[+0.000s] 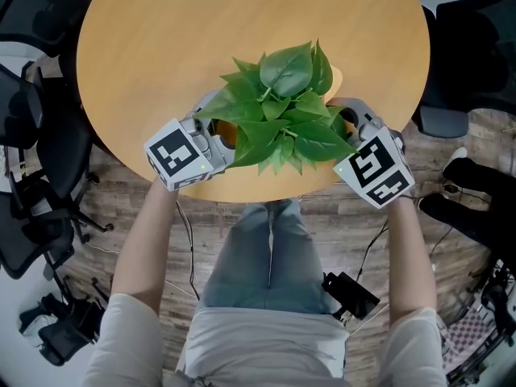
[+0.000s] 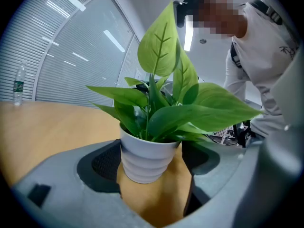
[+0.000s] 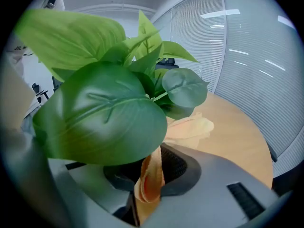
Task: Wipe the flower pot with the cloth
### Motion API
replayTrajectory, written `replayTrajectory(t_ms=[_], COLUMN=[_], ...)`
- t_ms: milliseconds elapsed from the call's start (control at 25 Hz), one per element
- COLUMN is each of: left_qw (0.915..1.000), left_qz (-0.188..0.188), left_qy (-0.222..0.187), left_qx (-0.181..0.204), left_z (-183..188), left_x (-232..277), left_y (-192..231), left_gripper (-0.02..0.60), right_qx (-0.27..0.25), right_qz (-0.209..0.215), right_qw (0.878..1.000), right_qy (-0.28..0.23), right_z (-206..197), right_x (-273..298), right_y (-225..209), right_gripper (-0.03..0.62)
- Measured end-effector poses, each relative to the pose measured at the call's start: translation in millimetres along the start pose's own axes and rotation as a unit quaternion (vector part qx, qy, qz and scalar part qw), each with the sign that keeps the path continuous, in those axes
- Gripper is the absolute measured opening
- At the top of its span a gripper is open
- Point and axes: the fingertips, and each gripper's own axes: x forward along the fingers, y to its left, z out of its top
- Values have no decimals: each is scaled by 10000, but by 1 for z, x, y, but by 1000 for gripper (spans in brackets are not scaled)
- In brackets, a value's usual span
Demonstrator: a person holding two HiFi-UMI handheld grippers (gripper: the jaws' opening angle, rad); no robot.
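Left gripper view shows jaws clamping flower pot [image 2: 145,161]; right gripper view, jaws pinching cloth [image 3: 150,183].

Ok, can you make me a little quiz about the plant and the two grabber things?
1. Which gripper pinches the cloth? A: the left one. B: the right one. C: neither.
2. True or false: the flower pot lies tipped over on the table.
3. Fill in: the flower pot stands between the jaws of the ____ gripper.

Key
1. B. The right gripper has the cloth between its jaws.
2. False. It stands upright.
3. Left. The left gripper has a jaw on each side of it.
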Motion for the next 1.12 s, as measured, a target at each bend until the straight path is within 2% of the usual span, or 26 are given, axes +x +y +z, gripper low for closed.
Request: replayTrajectory(t_ms=[640, 1120], left_qw=[9971, 9894], left_qz=[739, 1418], left_qy=[-58, -56], left_qx=[-179, -314], left_z=[0, -1], left_x=[0, 10], left_y=[0, -2], left_gripper=[411, 408], right_qx=[190, 274], right_qz=[-4, 61], right_qw=[9998, 9996], right_qy=[-25, -45], right_z=[-3, -11], right_x=[-6, -11], right_y=[16, 26], right_gripper=[66, 66])
